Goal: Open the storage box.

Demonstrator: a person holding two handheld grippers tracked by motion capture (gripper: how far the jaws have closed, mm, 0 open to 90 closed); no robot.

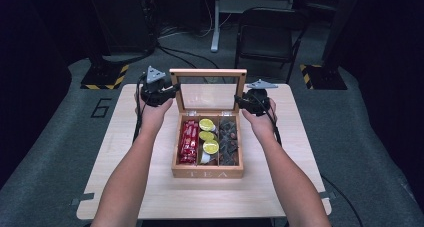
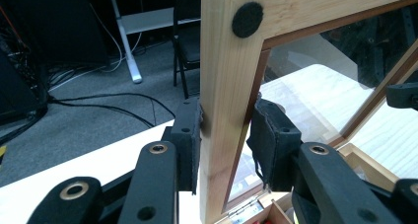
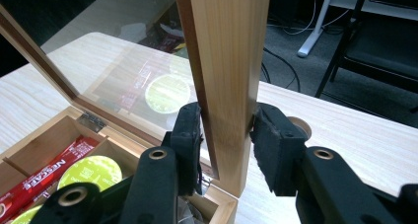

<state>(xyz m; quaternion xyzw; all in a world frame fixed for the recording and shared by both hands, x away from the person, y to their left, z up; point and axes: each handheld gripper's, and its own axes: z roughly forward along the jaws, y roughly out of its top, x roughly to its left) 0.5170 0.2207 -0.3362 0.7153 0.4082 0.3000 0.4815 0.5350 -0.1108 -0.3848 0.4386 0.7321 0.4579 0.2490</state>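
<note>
A wooden tea box point(image 1: 207, 173) sits mid-table point(image 1: 125, 187), its glass lid point(image 1: 208, 73) upright. The left hand-held gripper point(image 1: 172, 90) clamps the lid's left post, the right hand-held gripper point(image 1: 240, 101) its right post. The box stands open, compartments filled; judging by the grip, closing remains.

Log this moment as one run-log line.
left gripper: shut on lid frame | right gripper: shut on lid frame | lid: upright, open | tea box: sachets, lime-green pods, dark packets
</note>
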